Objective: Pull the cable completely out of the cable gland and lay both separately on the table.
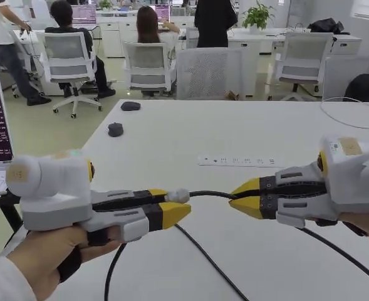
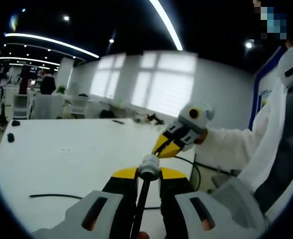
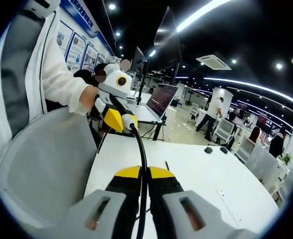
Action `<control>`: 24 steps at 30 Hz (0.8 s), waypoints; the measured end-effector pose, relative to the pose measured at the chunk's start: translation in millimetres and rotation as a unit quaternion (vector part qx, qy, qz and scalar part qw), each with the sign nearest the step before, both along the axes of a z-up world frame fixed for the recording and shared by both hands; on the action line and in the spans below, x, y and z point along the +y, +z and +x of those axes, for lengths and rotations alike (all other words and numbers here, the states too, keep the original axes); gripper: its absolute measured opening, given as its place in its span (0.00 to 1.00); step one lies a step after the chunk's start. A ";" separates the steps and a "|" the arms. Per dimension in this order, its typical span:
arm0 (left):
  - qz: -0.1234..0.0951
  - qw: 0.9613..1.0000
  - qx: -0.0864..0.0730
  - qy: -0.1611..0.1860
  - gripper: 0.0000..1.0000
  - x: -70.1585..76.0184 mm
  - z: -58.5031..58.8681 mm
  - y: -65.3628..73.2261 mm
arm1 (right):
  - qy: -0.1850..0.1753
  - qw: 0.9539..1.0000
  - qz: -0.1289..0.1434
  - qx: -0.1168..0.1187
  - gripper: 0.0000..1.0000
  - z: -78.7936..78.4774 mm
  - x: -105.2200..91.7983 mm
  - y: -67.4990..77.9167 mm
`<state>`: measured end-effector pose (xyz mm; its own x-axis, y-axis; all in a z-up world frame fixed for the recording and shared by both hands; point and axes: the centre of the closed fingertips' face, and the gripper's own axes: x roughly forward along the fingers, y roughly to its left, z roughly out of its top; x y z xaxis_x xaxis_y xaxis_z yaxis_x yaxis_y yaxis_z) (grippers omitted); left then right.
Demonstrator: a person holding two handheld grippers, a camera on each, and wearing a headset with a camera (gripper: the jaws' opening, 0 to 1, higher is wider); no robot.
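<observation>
Cable [image 1: 209, 194] in right gripper [image 1: 234, 198], gland [image 1: 178, 195] in left gripper [image 1: 176, 202]

The table [image 1: 247, 125] was white, smooth and faintly glossy. The cable [image 1: 209, 194] had a black, smooth, matt sheath that looked like rubber or plastic. The gland [image 1: 178, 195] was pale grey plastic. The left gripper [image 1: 175, 202] and right gripper [image 1: 234, 195] had matt off-white and grey plastic shells with smooth yellow jaws. The far chair [image 1: 208, 74] had a grey mesh back.
</observation>
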<state>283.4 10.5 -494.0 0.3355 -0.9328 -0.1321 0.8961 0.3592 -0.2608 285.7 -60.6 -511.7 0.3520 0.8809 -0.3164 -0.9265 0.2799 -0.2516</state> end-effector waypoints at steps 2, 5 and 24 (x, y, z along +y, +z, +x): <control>0.000 1.000 -0.001 0.004 0.17 3.5 1.1 1.5 | -0.007 1.000 0.000 0.005 0.03 2.1 -6.4 -3.9; 0.000 1.000 -0.002 0.008 0.16 6.8 1.8 3.0 | -0.016 1.000 0.001 0.012 0.03 3.6 -13.2 -9.5; 0.004 1.000 -0.004 0.017 0.17 11.0 5.6 4.3 | -0.050 0.997 0.000 0.059 0.04 6.8 -28.9 -30.8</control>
<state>289.0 21.5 -489.7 0.3688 -0.9195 -0.1360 0.8850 0.3921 -0.2511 292.5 -89.5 -542.4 0.3976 0.8438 -0.3603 -0.9174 0.3716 -0.1422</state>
